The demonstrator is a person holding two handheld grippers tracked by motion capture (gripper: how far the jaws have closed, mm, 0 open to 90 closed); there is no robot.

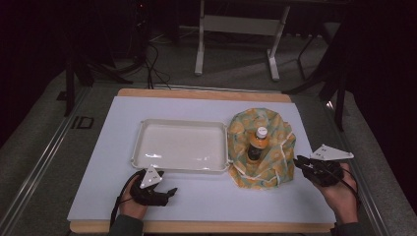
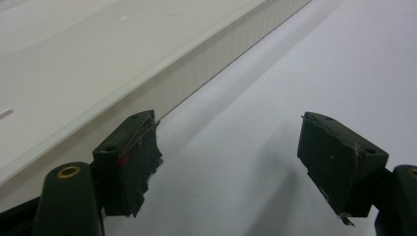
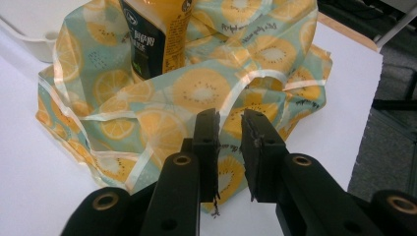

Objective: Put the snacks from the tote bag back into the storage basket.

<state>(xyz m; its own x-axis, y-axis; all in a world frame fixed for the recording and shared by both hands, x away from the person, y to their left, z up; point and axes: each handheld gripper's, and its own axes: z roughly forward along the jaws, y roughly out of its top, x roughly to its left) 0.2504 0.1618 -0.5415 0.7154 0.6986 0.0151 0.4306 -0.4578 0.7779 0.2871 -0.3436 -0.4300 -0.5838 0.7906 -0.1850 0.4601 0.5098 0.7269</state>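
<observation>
One white tray (image 1: pixel 181 146) lies with its long axis across the table (image 1: pixel 206 196), left of the fruit-print bag (image 1: pixel 260 147). In that bag a bottle (image 1: pixel 257 142) stands upright, cap up; the right gripper view shows its label. The right gripper (image 3: pixel 230 128) has its jaws drawn narrow beside the bag's rim, pinching nothing. The left gripper (image 2: pixel 228 147) gapes wide beside the tray.

- One white tray (image 1: pixel 181 146), at the board's centre.
- One bottle (image 1: pixel 257 143), toward 3 o'clock of the tray.
- One orange-print cloth (image 1: pixel 275 142), bunched around that bottle.
- One white board (image 1: pixel 206 196).
- Two hand-held grippers, at 7 and 4 o'clock.
</observation>
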